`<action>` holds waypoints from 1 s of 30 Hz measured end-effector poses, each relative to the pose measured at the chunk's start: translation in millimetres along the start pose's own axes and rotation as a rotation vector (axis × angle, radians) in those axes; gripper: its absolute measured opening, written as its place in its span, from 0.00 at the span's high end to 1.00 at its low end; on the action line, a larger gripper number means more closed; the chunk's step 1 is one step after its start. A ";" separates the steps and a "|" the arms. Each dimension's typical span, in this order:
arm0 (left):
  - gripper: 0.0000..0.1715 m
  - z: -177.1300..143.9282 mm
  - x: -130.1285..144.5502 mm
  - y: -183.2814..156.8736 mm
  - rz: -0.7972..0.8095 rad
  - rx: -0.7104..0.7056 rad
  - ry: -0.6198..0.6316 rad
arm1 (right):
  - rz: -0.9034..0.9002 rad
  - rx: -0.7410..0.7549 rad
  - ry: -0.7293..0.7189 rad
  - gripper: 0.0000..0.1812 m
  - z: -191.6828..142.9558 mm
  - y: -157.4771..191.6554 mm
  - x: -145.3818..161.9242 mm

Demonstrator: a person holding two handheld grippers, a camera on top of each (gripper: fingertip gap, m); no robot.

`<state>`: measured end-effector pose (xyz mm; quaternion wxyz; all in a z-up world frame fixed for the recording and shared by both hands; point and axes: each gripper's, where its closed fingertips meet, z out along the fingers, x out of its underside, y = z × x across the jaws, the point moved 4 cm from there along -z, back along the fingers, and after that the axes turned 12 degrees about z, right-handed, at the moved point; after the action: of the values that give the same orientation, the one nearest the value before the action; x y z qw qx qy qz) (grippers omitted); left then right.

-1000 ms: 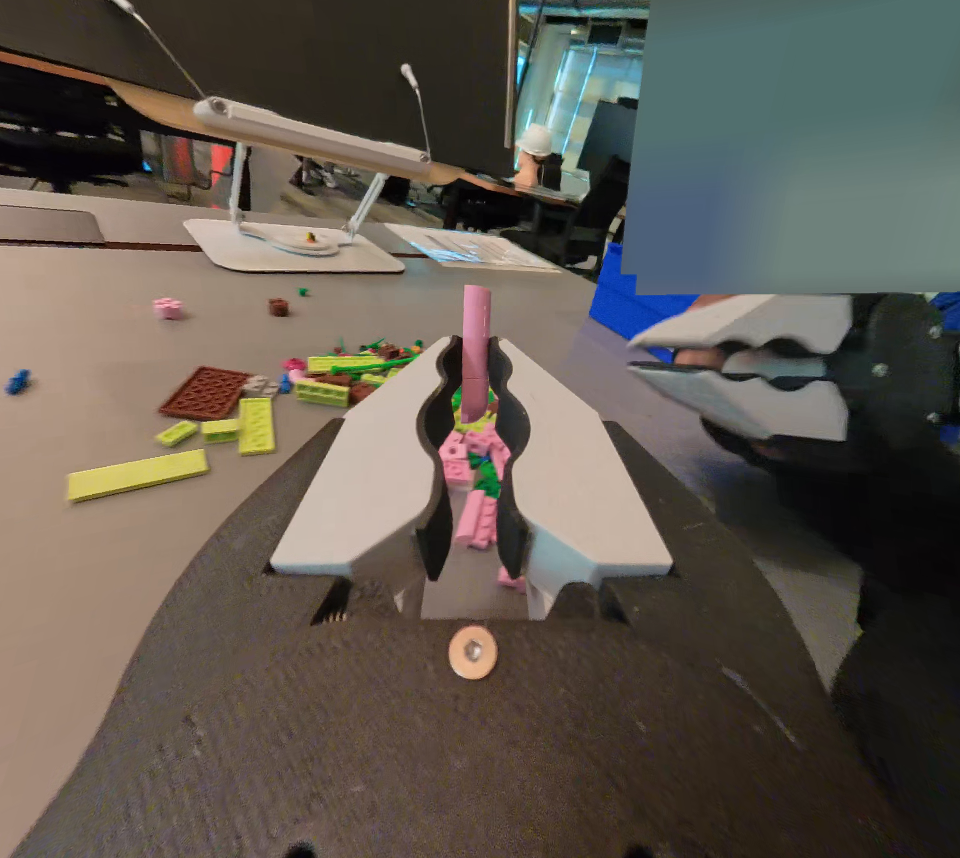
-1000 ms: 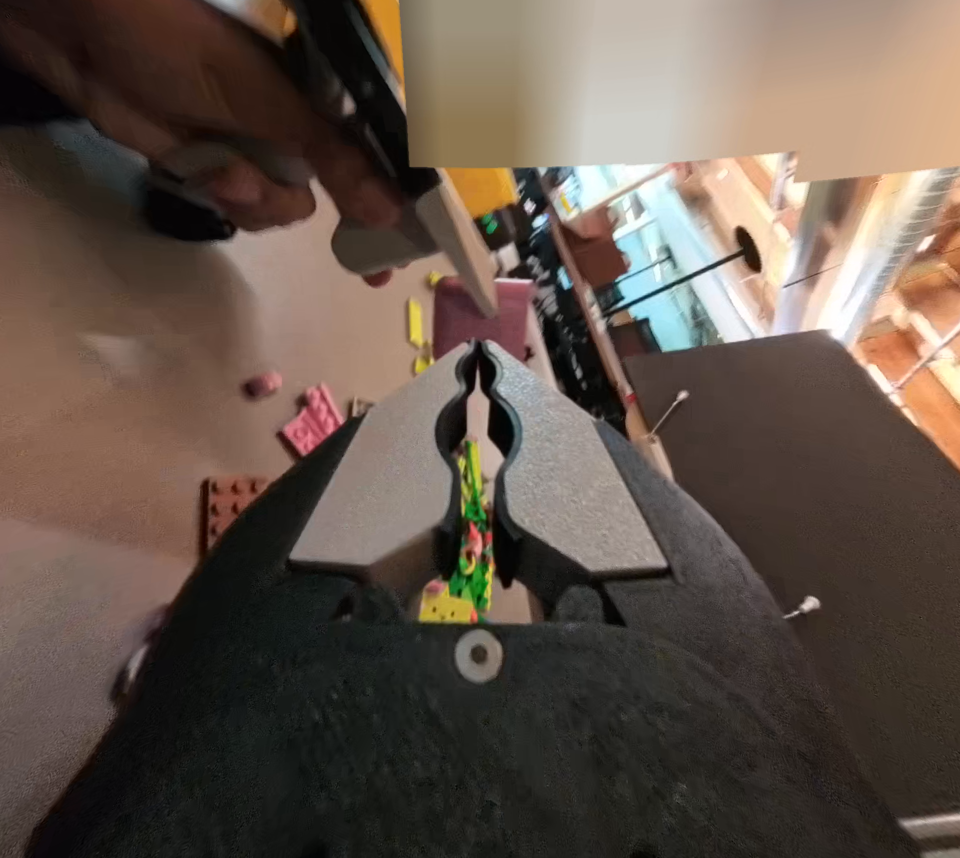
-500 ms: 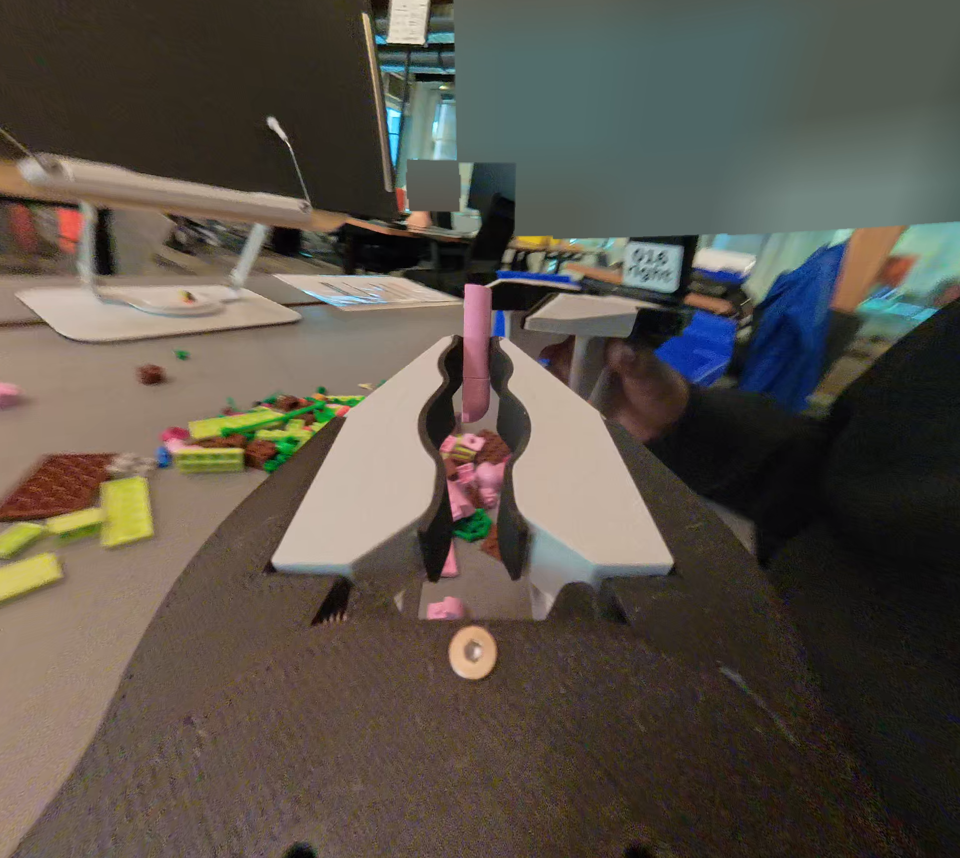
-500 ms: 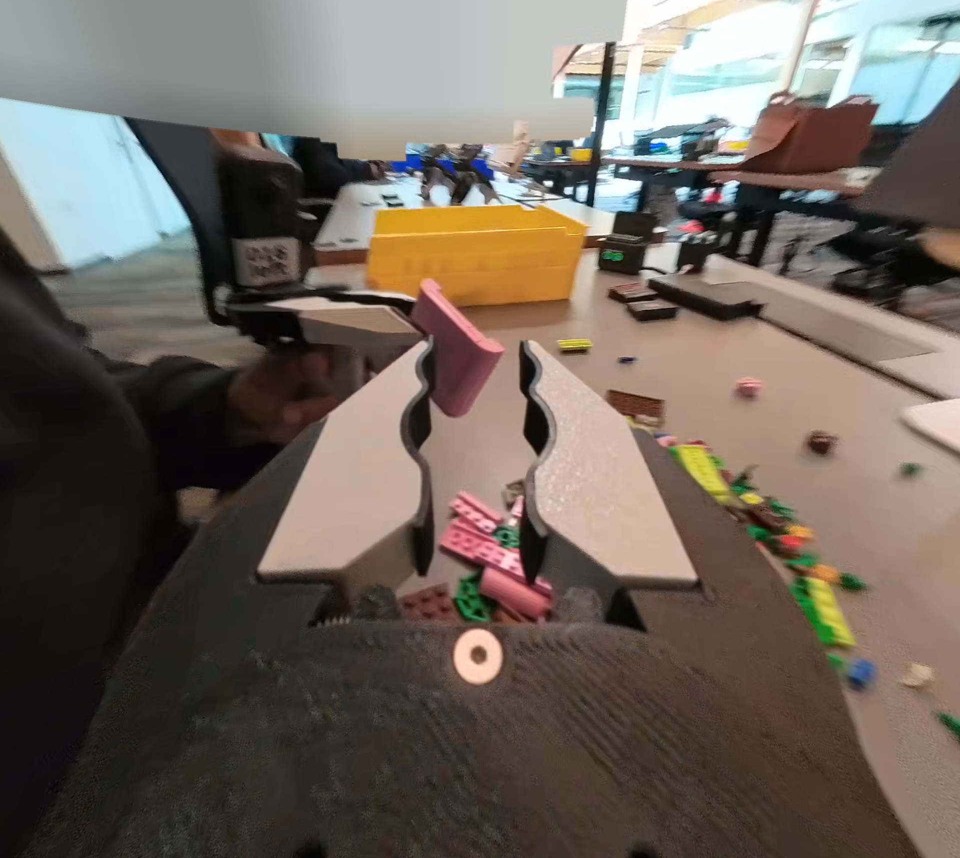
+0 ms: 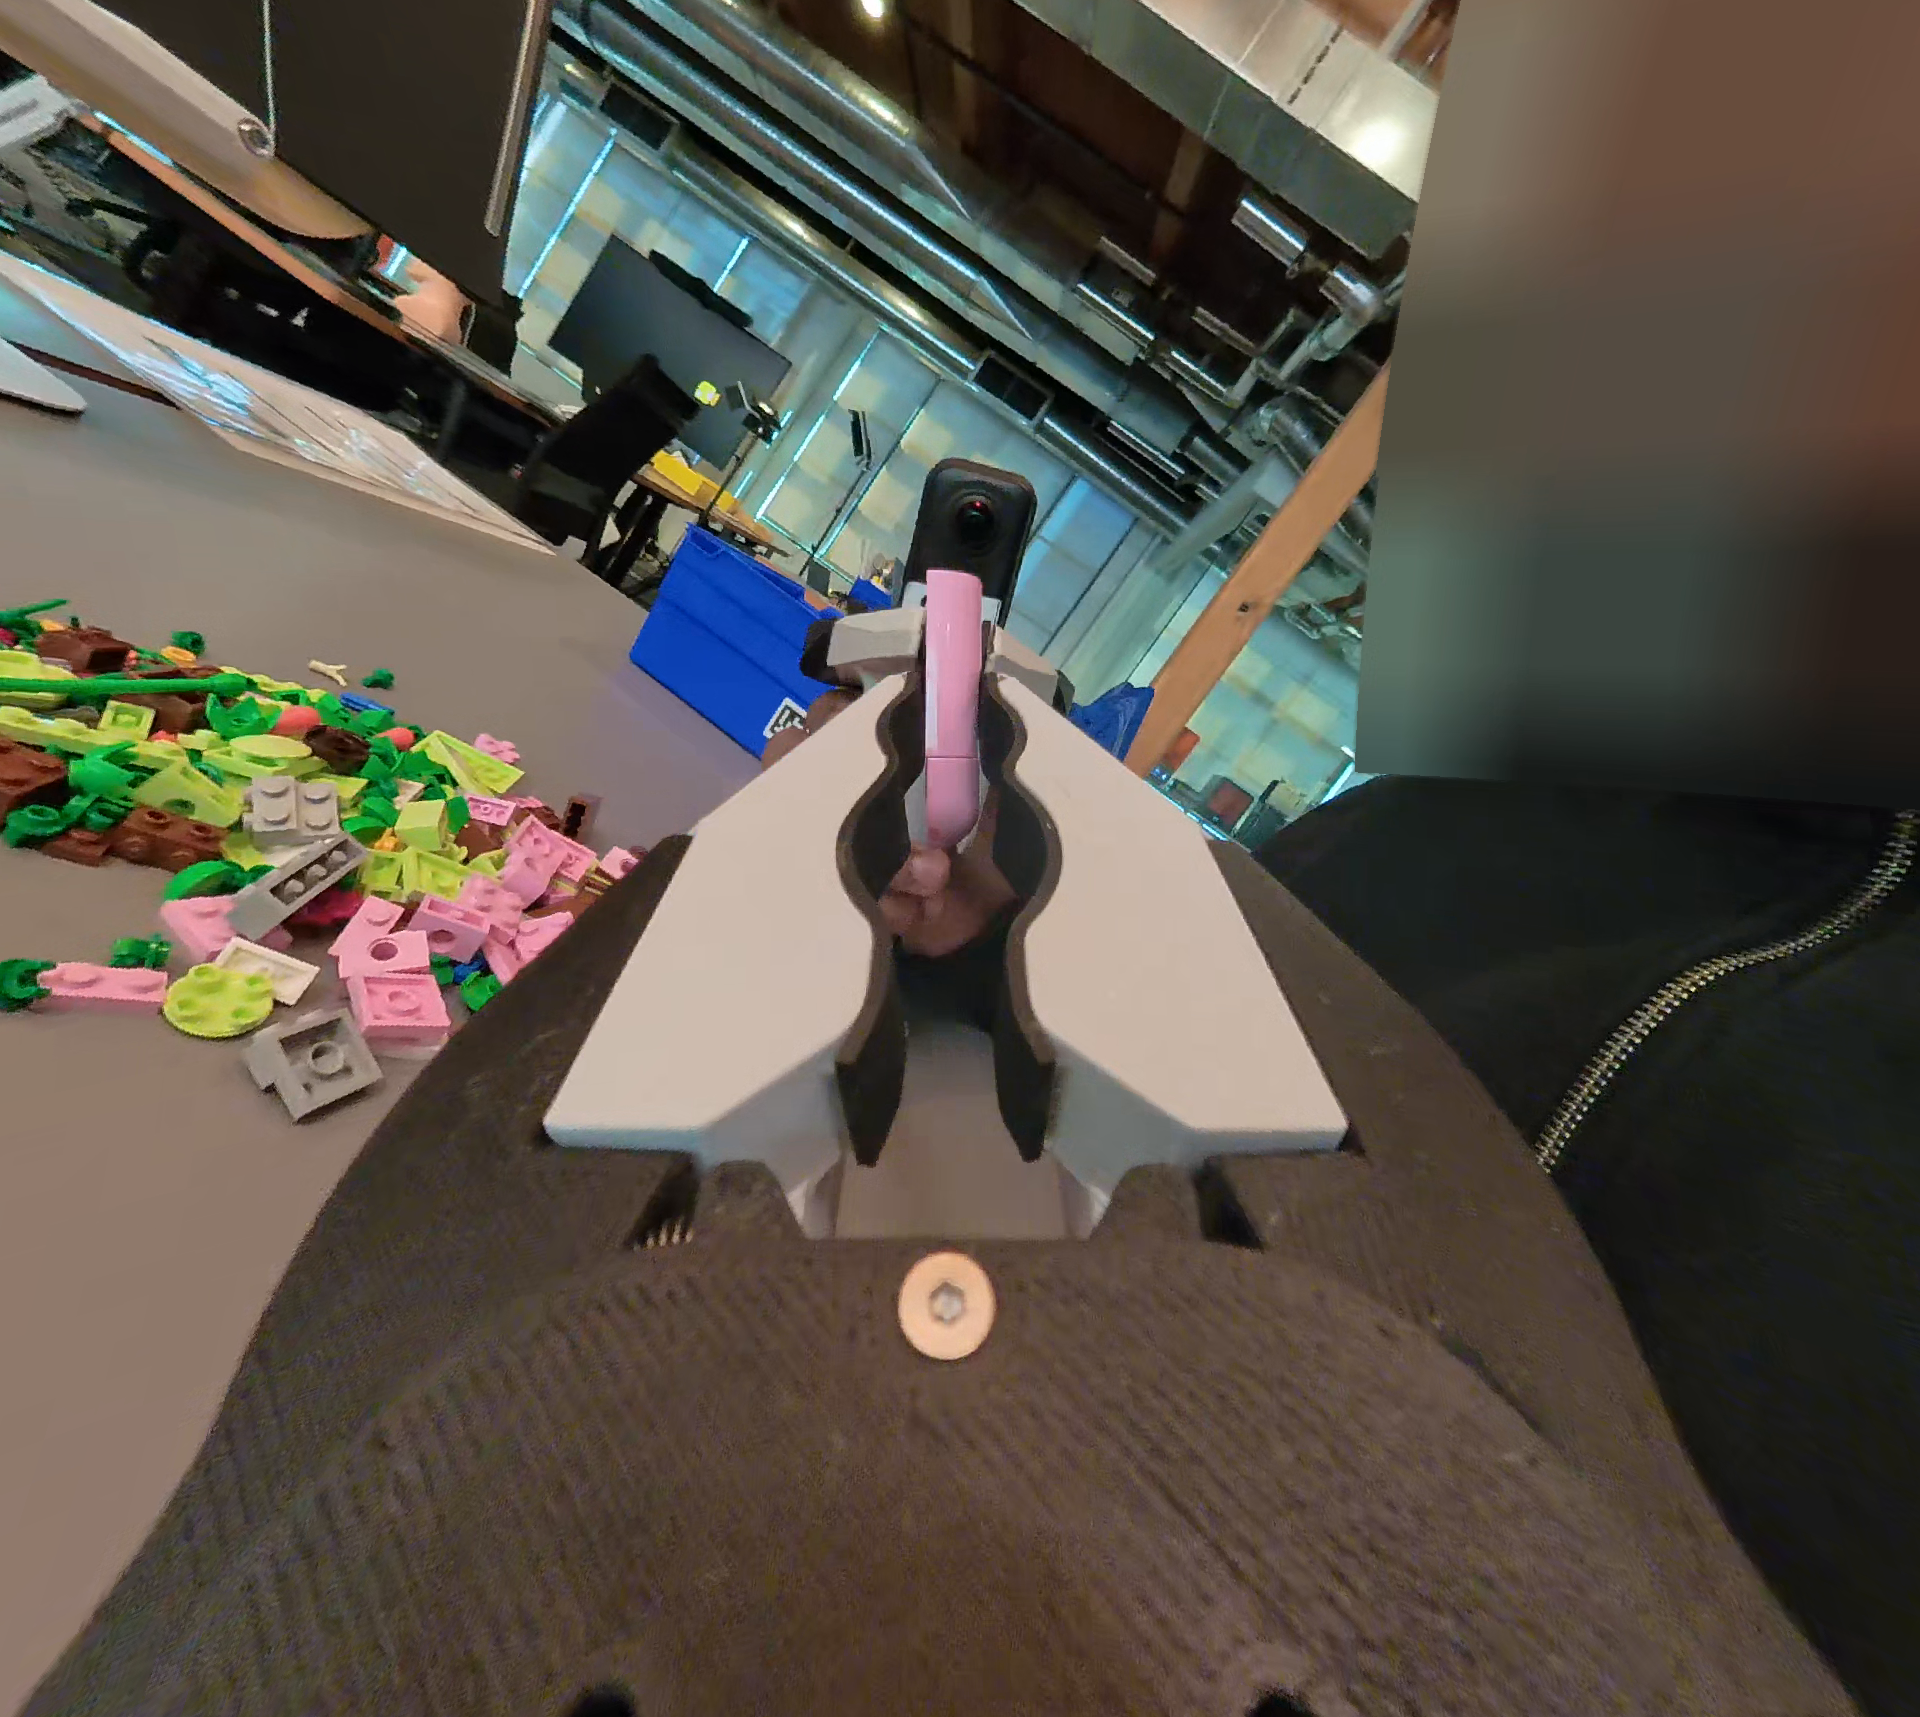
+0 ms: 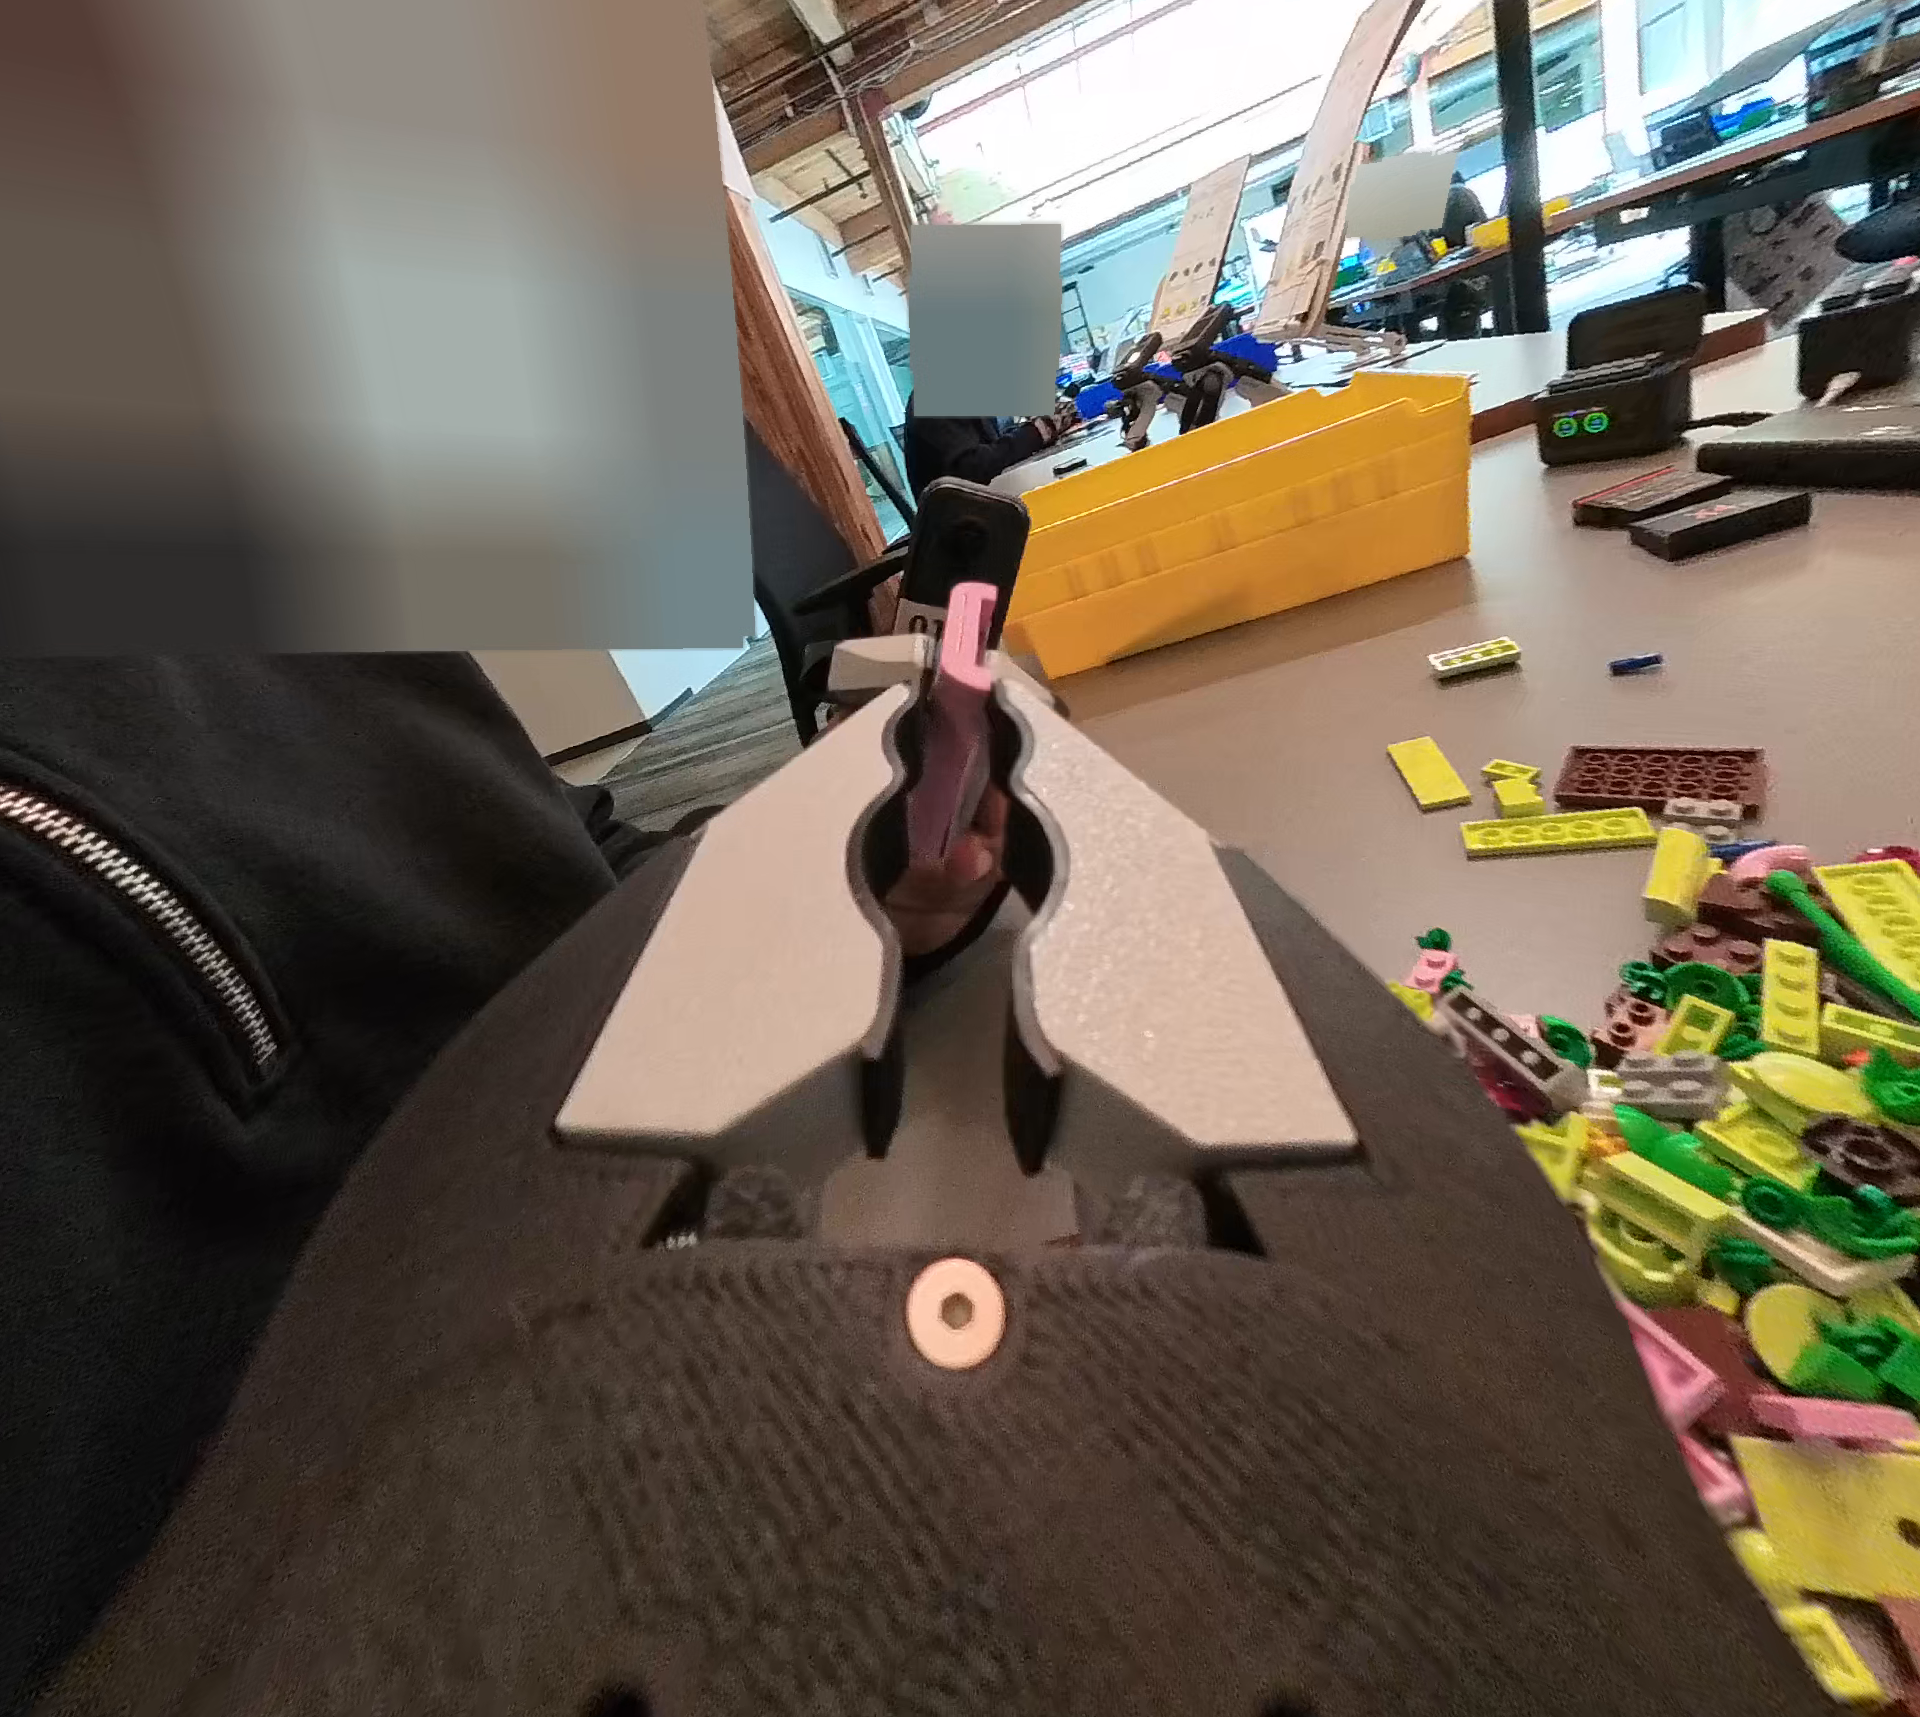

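Note:
My left gripper (image 5: pixel 954 691) is shut on a pink curved brick (image 5: pixel 951 711) that stands upright between its tips, raised above the table. My right gripper (image 6: pixel 958 691) faces it from the opposite side and is closed on the same pink brick (image 6: pixel 961 732). In the left wrist view the right gripper's grey finger (image 5: pixel 868 641) and its black camera (image 5: pixel 975 524) show just behind the brick. In the right wrist view the left gripper's finger (image 6: pixel 878 659) and camera (image 6: pixel 961 545) show behind it. A hand is dimly visible between the fingers.
A pile of loose pink, green, lime, grey and brown bricks (image 5: pixel 312 836) lies on the grey table; it also shows in the right wrist view (image 6: pixel 1766 1096). A blue bin (image 5: pixel 738 649), a yellow bin (image 6: pixel 1247 514), a brown plate (image 6: pixel 1662 779) and the person's black jacket (image 5: pixel 1662 1044) are close by. Only a small space, under 4 cm, lies between the two pairs of fingers. Left tips and right tips are each some 25 cm from the brown plate (image 6: pixel 1662 779).
Both grippers rose and turned to face each other. The right gripper, open half a second ago, has closed on the pink brick that the left gripper holds.

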<state>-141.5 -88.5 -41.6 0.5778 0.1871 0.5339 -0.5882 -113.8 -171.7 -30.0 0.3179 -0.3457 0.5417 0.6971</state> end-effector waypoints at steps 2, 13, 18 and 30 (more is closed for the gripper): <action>0.97 -0.2 -0.2 -0.3 -0.021 0.018 -0.006 | 0.008 -0.015 0.002 0.96 -0.1 0.9 -0.1; 0.97 0.0 -0.5 -3.6 -0.135 0.112 -0.033 | 0.113 -0.128 0.006 0.97 -0.5 6.9 -1.0; 0.97 0.2 0.1 -6.7 -0.222 0.182 -0.045 | 0.149 -0.182 0.017 0.97 -0.3 11.5 -0.7; 0.96 1.0 -0.7 -15.3 -0.243 0.251 -0.056 | 0.325 -0.314 -0.010 0.97 -0.1 13.5 -0.1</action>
<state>-154.4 -92.6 -34.4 0.4891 0.1755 0.4588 -0.7207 -124.7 -174.7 -22.6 0.1463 -0.2959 0.4735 0.8166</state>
